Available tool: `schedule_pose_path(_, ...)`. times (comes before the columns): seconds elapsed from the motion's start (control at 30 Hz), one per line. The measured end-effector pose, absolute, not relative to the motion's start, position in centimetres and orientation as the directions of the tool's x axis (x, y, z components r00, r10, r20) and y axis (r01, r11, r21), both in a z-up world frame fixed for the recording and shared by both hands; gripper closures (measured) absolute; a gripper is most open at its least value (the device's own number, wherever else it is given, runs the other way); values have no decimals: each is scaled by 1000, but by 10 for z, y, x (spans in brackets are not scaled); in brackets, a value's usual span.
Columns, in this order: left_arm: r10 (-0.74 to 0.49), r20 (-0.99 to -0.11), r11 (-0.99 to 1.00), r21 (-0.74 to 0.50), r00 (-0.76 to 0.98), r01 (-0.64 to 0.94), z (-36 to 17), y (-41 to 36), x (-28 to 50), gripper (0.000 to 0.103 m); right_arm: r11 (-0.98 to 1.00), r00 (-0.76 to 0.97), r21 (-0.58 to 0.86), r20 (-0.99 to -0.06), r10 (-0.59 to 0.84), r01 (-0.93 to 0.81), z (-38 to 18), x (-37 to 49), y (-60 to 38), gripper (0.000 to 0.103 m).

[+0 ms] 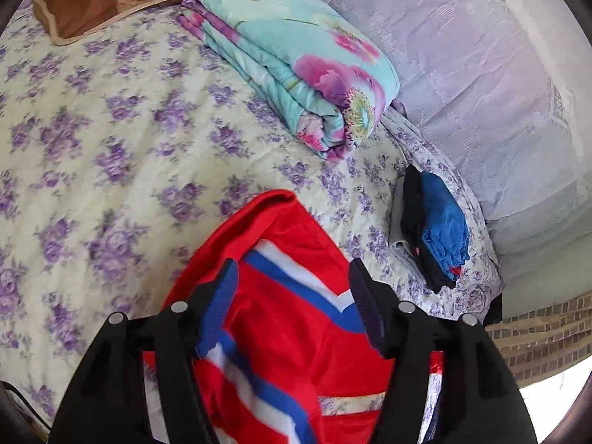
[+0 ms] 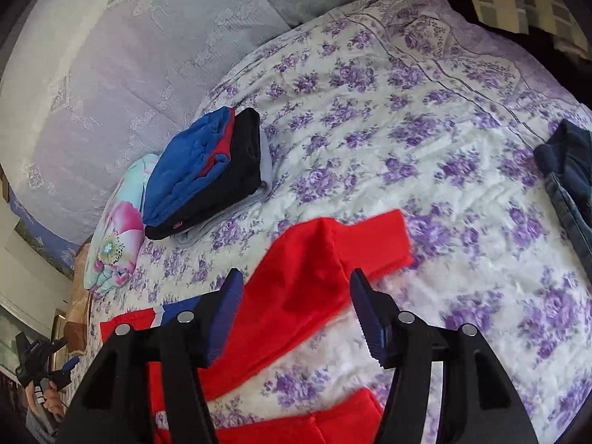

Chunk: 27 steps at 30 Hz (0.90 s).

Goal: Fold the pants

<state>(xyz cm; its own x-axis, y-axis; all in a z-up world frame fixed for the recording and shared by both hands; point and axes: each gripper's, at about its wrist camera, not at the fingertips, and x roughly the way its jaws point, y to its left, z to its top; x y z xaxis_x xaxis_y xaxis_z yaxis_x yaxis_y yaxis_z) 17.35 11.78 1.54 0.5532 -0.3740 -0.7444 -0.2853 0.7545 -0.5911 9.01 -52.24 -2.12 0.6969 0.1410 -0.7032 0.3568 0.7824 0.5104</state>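
The red pants (image 1: 296, 318) lie rumpled on the flowered bed (image 1: 111, 155), on the near side of the folded clothes stack (image 1: 436, 229) — blue on black on grey. The left claw (image 1: 292, 288) hangs over the blue-and-white striped part, jaws standing apart with cloth below them, gripping nothing. The right claw (image 2: 296, 303) hovers above the plain red part (image 2: 314, 270), likewise parted and empty. Beyond the stack sits a rolled floral quilt (image 1: 296, 74) — beside it a brown pillow (image 1: 81, 0). Denim (image 2: 569, 185) lies well away from the stack.
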Motion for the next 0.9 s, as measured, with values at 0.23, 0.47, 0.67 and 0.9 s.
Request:
schedule_pose_path(0.23,-434,-776,686,-614,458,-390,-35,142,101,43,697,651,564,-737,181,443,-38,31,-533,43)
schedule_pose_path(0.47,-531,-744,583,-668,406,-463,-98,135,91,44,680,646,595,-728,230,428,-36,-4,-515,43)
schedule_pose_path(0.67,-538,-697,519,-717,475,-465,-105,132,113,61,654,607,619,-738,294,435,-50,-37,-507,43)
schedule_pose_path(0.9,-496,-653,511,-753,572,-415,-51,162,89,84,507,603,717,-688,405,478,-88,-71,-502,45)
